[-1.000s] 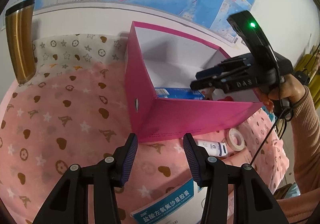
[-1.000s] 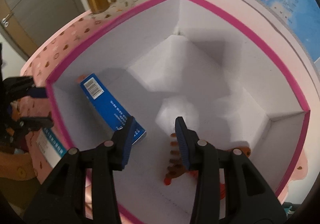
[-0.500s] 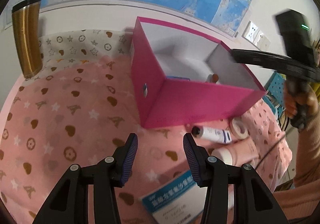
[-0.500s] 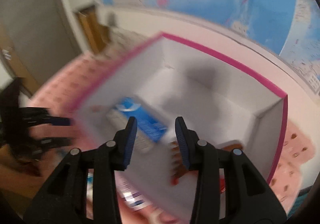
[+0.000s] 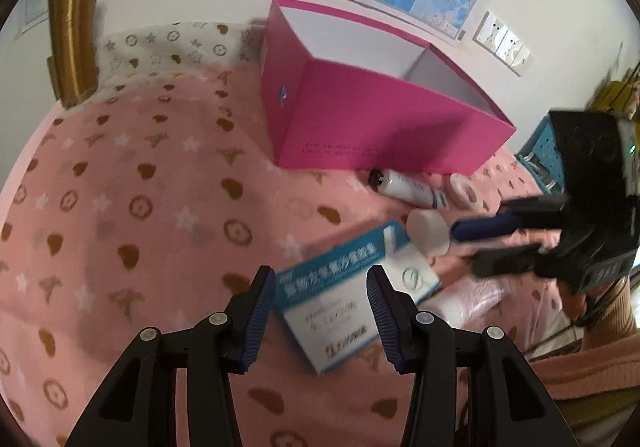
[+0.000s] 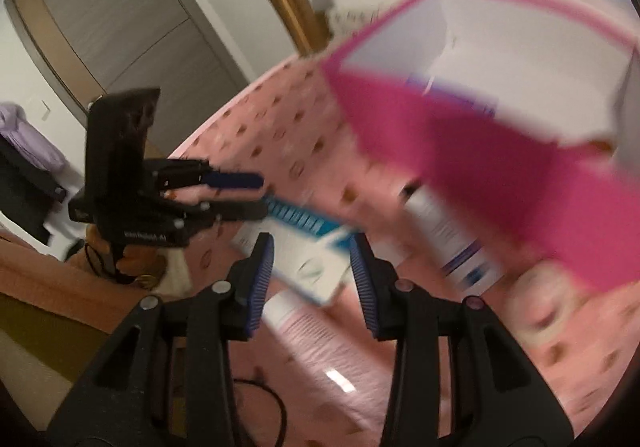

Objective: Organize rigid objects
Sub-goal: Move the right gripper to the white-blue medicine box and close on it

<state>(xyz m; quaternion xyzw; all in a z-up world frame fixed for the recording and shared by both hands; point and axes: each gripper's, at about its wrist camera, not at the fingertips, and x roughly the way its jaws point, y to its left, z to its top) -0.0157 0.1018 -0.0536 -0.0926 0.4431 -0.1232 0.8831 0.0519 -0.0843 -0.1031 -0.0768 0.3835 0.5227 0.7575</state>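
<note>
Two claws, both empty, jaws part-open with nothing between the pads. Left claw (image 5: 320, 305) hangs over the blue-and-white carton (image 5: 352, 299) lying flat on the pink blanket (image 5: 140, 207), near its front edge; the carton sits in line with the jaws but not gripped. Right claw (image 5: 472, 247) comes in low from the right edge, its upper finger just beside the white-capped bottle (image 5: 430, 233); right wrist view is blurred, so I can't tell whether it touches. Magenta box (image 5: 380, 127) stands open toward the back of the blanket; right wrist view shows something blue inside, so some items are already in. Outside, along the box's front wall: a white tube (image 5: 408, 187) with a black cap and a tape roll (image 5: 462, 187), plus the carton and bottle nearer us. Step in hand, as I read it: reaching for the next pick. Next move: lower the right claw over the bottle, or the left over the carton, close across the narrow side, lift clear of the box rim, drop inside. Risk: the claws crowd each other.
</note>
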